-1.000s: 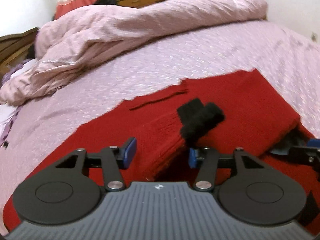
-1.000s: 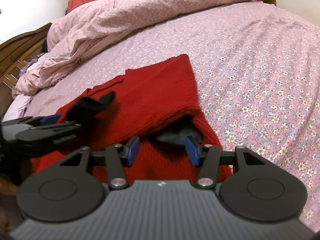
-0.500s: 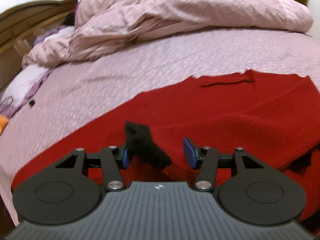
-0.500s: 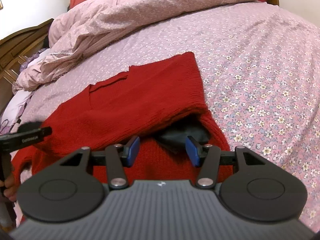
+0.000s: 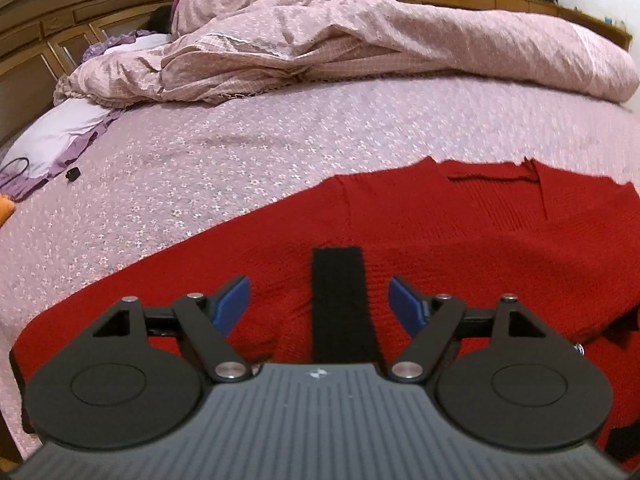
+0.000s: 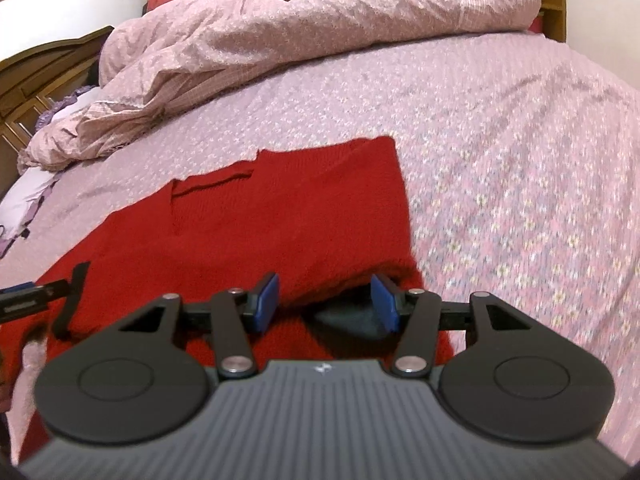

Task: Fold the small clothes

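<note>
A red knitted sweater [image 5: 460, 236] lies spread on the bed, also in the right wrist view [image 6: 280, 220]. A black cuff or strip [image 5: 340, 304] lies on it between the open jaws of my left gripper [image 5: 320, 300], untouched by the pads. My right gripper [image 6: 326, 302] is open, low over the sweater's right fold, where a dark lining [image 6: 352, 318] shows. The left gripper's tip [image 6: 36, 298] and the black strip [image 6: 74, 300] show at the left of the right wrist view.
A rumpled pink duvet [image 5: 360, 40] lies heaped along the far side of the bed. A wooden headboard [image 5: 60, 32] and a lilac pillow [image 5: 56, 136] are at the left. Floral sheet [image 6: 520, 160] stretches to the right of the sweater.
My left gripper swung left across the sweater, and the black cuff now lies flat between its open jaws. The right gripper stayed open and shifted only slightly.
</note>
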